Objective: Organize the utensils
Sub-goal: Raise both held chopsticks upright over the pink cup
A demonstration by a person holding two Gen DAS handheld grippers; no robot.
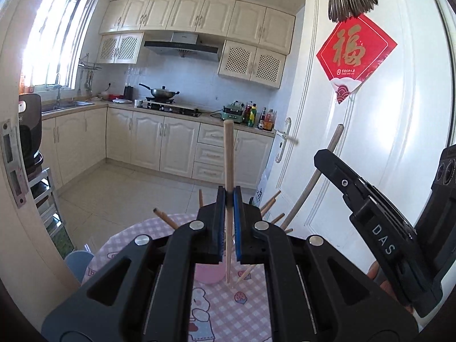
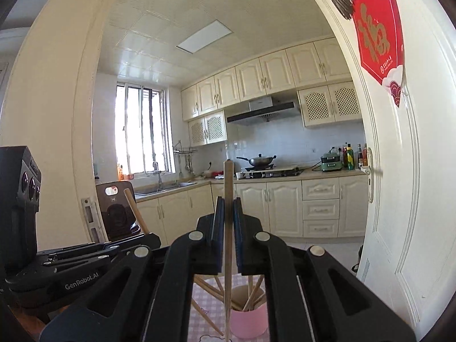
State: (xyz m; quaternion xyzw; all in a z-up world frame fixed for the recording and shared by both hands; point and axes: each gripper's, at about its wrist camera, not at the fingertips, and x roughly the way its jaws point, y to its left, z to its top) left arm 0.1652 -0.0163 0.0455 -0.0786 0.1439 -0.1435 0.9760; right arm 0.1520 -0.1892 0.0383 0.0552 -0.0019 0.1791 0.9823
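Light wooden chopstick (image 1: 228,188) held upright, pinched between the blue-padded fingers of the left hand-held gripper (image 1: 229,196), top end well above the fingertips, lower end hanging just over the table (image 1: 250,310). Second light chopstick (image 2: 227,228) likewise upright, clamped by the right hand-held gripper (image 2: 227,203), its lower end down beside the pink cup (image 2: 248,325). Pink cup standing on the pink checked cloth, holding several more chopsticks (image 2: 253,293) that lean outward at different angles. Seen from the left wrist, cup mostly hidden under the fingers, only a pink patch (image 1: 208,275) showing, with chopstick ends (image 1: 166,219) fanning out left and right. Right of that, the other gripper's black body marked DAS (image 1: 382,222), with a darker, curved stick (image 1: 316,176) rising past it. Far beyond, cream kitchen cabinets (image 1: 159,139), a wok on the stove (image 1: 161,93), a window (image 1: 54,42) at left. White door (image 1: 379,148) at right, bearing a red paper diamond (image 1: 354,57).
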